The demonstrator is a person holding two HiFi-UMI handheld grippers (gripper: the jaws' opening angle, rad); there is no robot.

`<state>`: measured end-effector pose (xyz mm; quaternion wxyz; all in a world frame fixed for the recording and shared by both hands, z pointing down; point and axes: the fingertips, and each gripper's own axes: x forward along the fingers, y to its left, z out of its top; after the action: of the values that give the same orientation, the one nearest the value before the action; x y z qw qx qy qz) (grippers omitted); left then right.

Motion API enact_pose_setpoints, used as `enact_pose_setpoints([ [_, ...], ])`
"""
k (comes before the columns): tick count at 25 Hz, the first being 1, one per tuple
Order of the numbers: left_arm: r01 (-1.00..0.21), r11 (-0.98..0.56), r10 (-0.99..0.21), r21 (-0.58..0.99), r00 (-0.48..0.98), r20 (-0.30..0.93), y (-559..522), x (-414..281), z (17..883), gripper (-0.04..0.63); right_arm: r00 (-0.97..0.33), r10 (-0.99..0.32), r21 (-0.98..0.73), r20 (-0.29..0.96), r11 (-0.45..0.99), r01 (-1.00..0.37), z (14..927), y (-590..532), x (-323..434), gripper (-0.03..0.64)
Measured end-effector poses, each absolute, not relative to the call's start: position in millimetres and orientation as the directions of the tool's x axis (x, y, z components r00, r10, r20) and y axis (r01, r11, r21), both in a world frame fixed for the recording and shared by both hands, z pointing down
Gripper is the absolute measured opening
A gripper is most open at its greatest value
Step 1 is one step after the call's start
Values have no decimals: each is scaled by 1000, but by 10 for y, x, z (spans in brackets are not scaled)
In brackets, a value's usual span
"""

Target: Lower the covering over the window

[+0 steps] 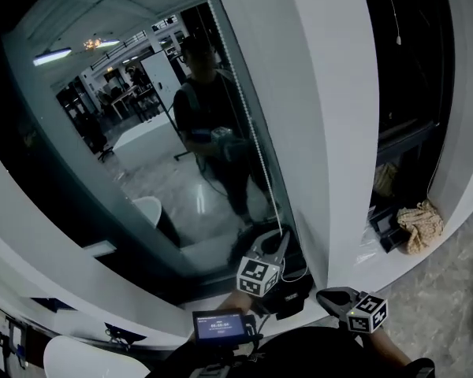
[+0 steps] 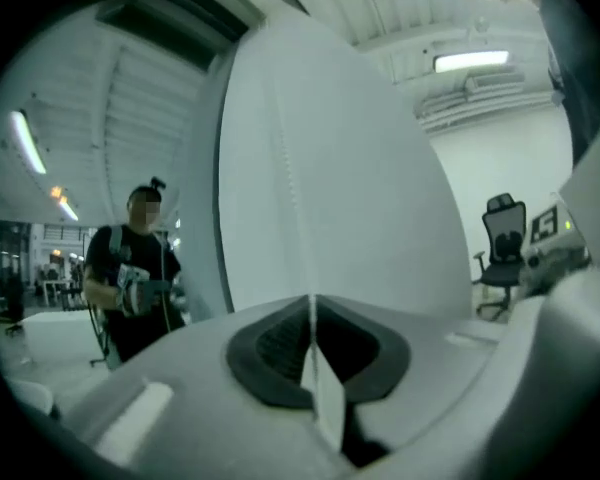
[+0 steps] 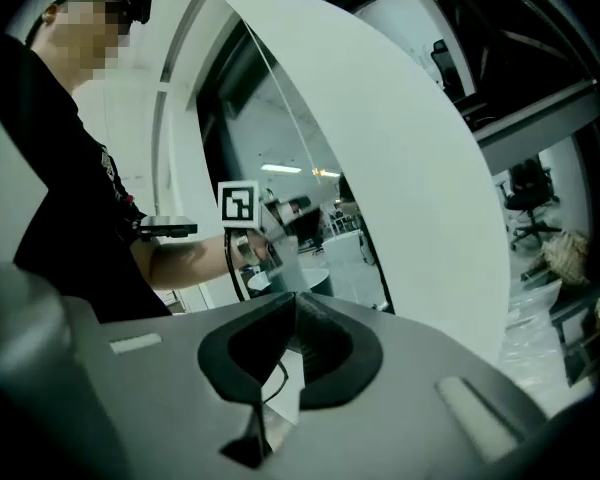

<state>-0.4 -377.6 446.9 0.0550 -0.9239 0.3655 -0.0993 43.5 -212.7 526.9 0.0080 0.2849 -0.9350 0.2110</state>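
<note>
Head view: left gripper [image 1: 277,239] at the foot of the bead cord [image 1: 248,124], beside the bare window [image 1: 142,140]; the covering is out of sight.
Left gripper view: jaws closed on the cord.
Right gripper view: right gripper [image 3: 292,303], jaws closed, apparently empty.
Step judged: cord-pulling; next, a fresh, higher grip.

Dim bluish indoor light, head view darkest, black fisheye corners, ceiling strip lamp [image 2: 470,61] blown out bright, mirror-like reflections on window glass [image 1: 142,156], heavy barrel distortion, foreground soft.

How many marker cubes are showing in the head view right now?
2: one cube at bottom centre, just below the bead chain; the other cube at lower right. None looks hidden.
</note>
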Motion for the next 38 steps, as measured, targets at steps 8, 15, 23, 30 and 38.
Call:
enact_pose_setpoints([
  [8, -554, -830, -543, -65, 775, 325, -2723, -64, 5717, -2, -804, -576, -103, -151, 818, -566, 3675, -2154, 147, 6],
  [15, -477, -875, -470, -77, 805, 361, -2291, -128, 5828, -2, -640, -627, -81, -445, 739, -668, 2099, -2511, 51, 84],
  [23, -464, -882, -459, -81, 807, 371, -1983, -333, 5918, 0, -649, -484, -160, -588, 855, -493, 582, -2789, -201, 149],
  [30, -509, -860, -486, -33, 799, 353, -1858, -416, 5843, 0, -758, -453, 147, -470, 806, -573, 297, -2723, -489, 14],
  [38, -772, -625, -753, 110, 635, 174, -2192, -1001, 5550, 3, -824, -541, 472, -169, 689, -550, 1366, -2664, -741, 12],
])
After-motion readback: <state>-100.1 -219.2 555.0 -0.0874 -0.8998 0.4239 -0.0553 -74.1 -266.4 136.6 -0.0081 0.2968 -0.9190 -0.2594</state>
